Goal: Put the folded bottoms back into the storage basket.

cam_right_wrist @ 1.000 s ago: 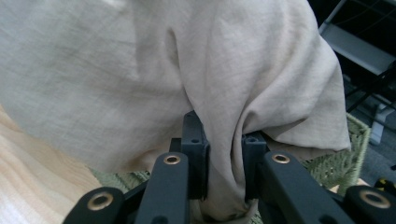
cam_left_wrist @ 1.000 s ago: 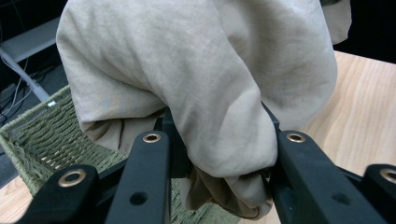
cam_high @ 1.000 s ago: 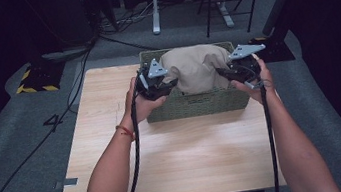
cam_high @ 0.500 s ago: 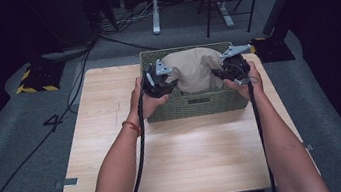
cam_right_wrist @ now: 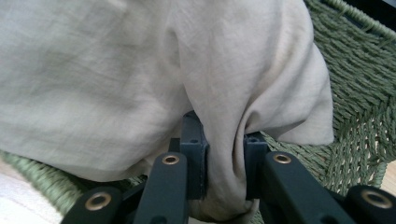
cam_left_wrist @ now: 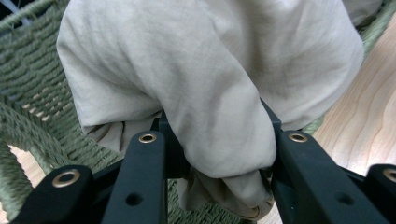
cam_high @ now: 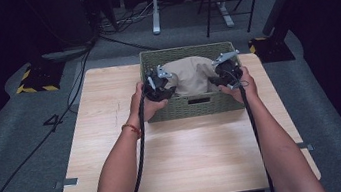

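We hold a beige cloth [cam_high: 191, 75] with both tools — the left tool [cam_high: 167, 87] pinches a thick fold of it, and the right tool [cam_high: 216, 78] pinches a thin fold. The cloth sits in the green woven basket [cam_high: 195, 106]. We should lower both sides evenly, so no edge hangs over the rim. The basket rests on a pale wooden worktop [cam_high: 187, 159] — grey carpet [cam_high: 11, 164] and cables lie around it.

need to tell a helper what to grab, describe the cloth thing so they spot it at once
Start at the light wooden table and find the green woven basket at its far edge. The beige cloth is bunched up inside it, pinched at each side by the left hand-held gripper and the right hand-held gripper. It is the only soft, pale, wrinkled thing there.
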The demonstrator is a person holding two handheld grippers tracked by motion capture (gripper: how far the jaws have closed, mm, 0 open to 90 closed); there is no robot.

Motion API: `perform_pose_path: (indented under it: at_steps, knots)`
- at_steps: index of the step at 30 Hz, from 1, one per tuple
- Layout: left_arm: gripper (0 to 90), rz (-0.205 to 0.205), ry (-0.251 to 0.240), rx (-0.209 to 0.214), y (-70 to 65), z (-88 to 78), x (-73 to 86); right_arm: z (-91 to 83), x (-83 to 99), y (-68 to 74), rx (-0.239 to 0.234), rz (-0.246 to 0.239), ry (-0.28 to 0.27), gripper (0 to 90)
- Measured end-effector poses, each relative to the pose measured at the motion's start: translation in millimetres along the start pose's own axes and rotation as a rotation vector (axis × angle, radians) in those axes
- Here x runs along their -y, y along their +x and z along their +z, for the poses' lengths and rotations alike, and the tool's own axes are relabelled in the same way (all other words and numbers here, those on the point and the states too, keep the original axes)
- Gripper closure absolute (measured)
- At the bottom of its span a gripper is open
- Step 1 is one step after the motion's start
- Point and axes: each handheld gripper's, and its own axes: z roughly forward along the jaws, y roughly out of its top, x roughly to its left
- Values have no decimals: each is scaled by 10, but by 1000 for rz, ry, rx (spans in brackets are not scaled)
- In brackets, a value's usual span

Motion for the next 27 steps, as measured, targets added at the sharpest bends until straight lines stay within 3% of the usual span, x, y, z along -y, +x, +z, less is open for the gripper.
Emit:
perform_pose_path:
  at_steps: [7,11,13,16,18,20,22,27]
  knots:
    - [544,-63,73,-19,52,98,64,118,42,-14,13,30,53,710]
    - [492,-117,61,-13,104,104,122,116,78,-44,2,56,53,657]
    - [443,-133,66,-39,118,103,126,123,82,-48,2,51,63,624]
    - [348,-142,76,-41,147,87,134,117,92,-68,12,70,57,544]
    - [326,-149,60,-37,148,64,127,114,104,-83,3,88,55,485]
    - [237,-163,39,-25,150,29,116,114,114,-87,11,100,53,411]
    - [224,-165,16,-1,156,-20,102,108,121,-96,18,111,50,375]
    - [199,-136,7,-1,123,-77,68,43,106,-102,14,119,12,326]
